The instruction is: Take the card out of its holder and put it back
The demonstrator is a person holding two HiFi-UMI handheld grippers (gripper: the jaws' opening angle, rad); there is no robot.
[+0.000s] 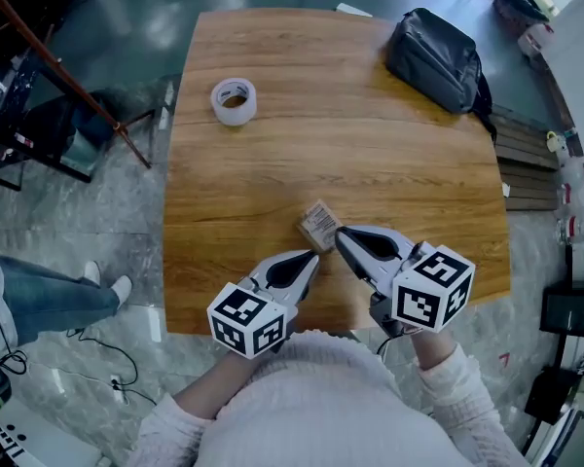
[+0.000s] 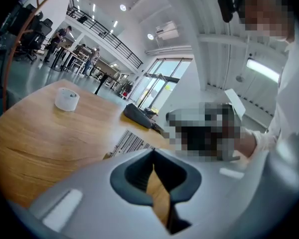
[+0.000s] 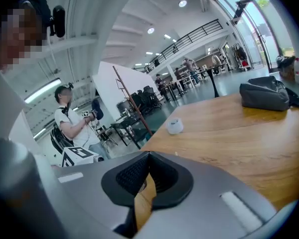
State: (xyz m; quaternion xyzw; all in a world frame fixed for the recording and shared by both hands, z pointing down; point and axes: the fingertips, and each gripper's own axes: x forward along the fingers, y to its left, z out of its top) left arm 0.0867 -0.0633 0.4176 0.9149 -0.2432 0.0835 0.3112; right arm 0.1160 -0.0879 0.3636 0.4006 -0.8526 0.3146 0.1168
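The card holder [image 1: 319, 224], a small brown piece with a printed striped label, sits tilted near the front of the wooden table [image 1: 370, 154]. My left gripper [image 1: 313, 257] is shut, its tips at the holder's near corner. In the left gripper view the striped label [image 2: 127, 142] runs up to the closed left gripper tips [image 2: 153, 152]; I cannot tell whether they pinch its edge. My right gripper [image 1: 340, 233] is shut with its tips just beside the holder's right edge. In the right gripper view the right gripper [image 3: 149, 154] shows only wood through the gap, and the holder is hidden.
A roll of tape [image 1: 234, 100] stands at the far left of the table, and a dark grey bag [image 1: 436, 58] lies at the far right corner. A red-brown pole leans over the floor at the left. Another person with grippers stands beyond the table's left side.
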